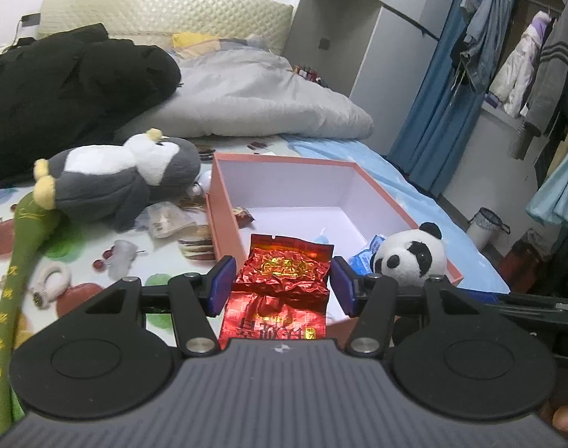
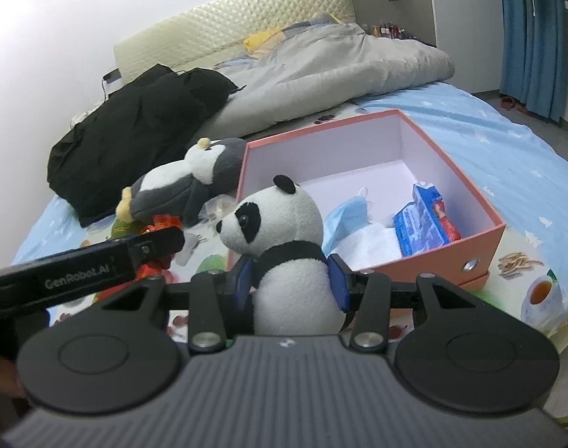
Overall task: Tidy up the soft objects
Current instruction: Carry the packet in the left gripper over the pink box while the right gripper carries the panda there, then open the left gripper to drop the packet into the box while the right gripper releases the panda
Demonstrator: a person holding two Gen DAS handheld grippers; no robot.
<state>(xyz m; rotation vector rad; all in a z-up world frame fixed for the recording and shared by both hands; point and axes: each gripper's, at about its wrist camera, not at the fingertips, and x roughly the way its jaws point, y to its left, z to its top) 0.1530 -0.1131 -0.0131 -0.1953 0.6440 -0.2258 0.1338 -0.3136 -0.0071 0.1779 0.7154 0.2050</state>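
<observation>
My left gripper (image 1: 282,283) is shut on a crinkled red foil packet (image 1: 280,287) and holds it over the near edge of the open pink box (image 1: 224,190). My right gripper (image 2: 291,285) is shut on a panda plush (image 2: 284,239) by its body, upright, just in front of the box (image 2: 485,231). The panda also shows in the left wrist view (image 1: 411,254). The left gripper's body (image 2: 82,272) enters the right wrist view from the left. Inside the box lie a blue face mask (image 2: 347,216), a white tissue (image 2: 370,242) and a blue tissue pack (image 2: 422,224).
A grey penguin plush (image 1: 123,175) lies left of the box on the fruit-print sheet, also in the right wrist view (image 2: 183,183). A green strap (image 1: 19,261), small wrapped packets (image 1: 168,220), a black coat (image 1: 60,89) and a grey quilt (image 1: 254,100) are on the bed.
</observation>
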